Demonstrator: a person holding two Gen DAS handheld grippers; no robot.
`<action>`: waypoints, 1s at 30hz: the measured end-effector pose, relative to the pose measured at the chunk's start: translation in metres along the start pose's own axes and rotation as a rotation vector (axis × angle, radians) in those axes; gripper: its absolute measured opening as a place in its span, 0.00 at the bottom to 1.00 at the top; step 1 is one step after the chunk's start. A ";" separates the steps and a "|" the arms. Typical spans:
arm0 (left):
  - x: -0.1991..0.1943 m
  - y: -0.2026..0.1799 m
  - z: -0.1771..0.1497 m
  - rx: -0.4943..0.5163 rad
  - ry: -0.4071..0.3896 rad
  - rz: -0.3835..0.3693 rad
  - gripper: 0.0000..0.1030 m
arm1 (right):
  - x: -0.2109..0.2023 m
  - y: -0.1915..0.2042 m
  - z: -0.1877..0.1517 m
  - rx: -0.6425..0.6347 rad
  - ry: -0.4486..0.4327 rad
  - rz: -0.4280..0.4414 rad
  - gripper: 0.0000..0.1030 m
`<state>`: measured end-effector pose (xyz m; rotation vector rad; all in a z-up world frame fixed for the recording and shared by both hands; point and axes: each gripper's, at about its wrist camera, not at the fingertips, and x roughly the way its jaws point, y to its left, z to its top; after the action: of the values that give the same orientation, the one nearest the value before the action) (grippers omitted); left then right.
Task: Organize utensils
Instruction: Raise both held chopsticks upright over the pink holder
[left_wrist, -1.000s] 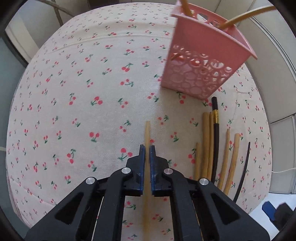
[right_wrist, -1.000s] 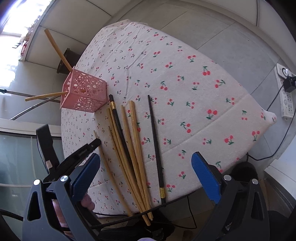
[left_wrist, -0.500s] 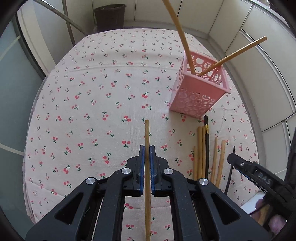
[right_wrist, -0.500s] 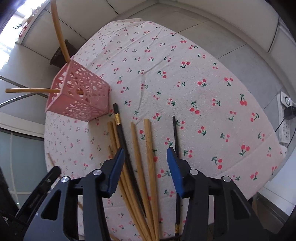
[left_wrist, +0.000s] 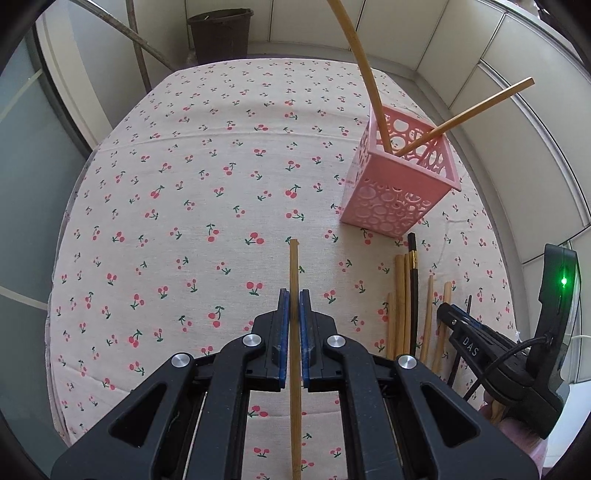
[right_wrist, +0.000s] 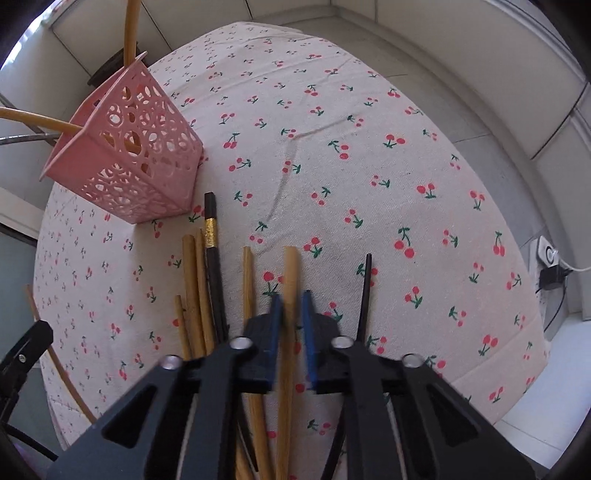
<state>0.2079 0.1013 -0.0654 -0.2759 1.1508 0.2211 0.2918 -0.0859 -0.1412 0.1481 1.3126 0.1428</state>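
Note:
My left gripper (left_wrist: 294, 295) is shut on a wooden chopstick (left_wrist: 293, 266), held above the cherry-print tablecloth (left_wrist: 184, 184). The pink perforated basket (left_wrist: 399, 192) stands at the right with two wooden chopsticks (left_wrist: 480, 103) leaning out of it. Below it lie several loose chopsticks (left_wrist: 400, 295). In the right wrist view my right gripper (right_wrist: 291, 299) is down in that row, its jaws closing on a thick wooden chopstick (right_wrist: 290, 269) between the pads. A black chopstick with a gold band (right_wrist: 211, 229) and a thin black one (right_wrist: 365, 288) lie on either side.
A dark bucket (left_wrist: 219, 33) stands on the floor beyond the table's far edge. A wall socket with a plugged cable (right_wrist: 550, 258) is at the right. The table's near edge runs just under both grippers. The basket (right_wrist: 140, 158) sits close to the chopstick row.
The left gripper rose with its chopstick. The right gripper came down over the row of chopsticks and its jaws went from wide open to closed around one wooden chopstick.

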 end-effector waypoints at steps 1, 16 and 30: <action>0.000 0.000 0.000 -0.001 -0.003 -0.002 0.05 | 0.000 -0.002 0.001 0.008 -0.006 0.010 0.07; -0.057 0.006 -0.003 -0.006 -0.188 -0.089 0.05 | -0.095 -0.012 -0.009 -0.004 -0.234 0.184 0.08; -0.155 0.011 -0.035 -0.004 -0.436 -0.144 0.05 | -0.216 -0.034 -0.045 -0.084 -0.448 0.312 0.07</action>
<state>0.1132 0.0950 0.0626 -0.2962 0.6961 0.1467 0.1954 -0.1590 0.0460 0.2955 0.8294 0.4055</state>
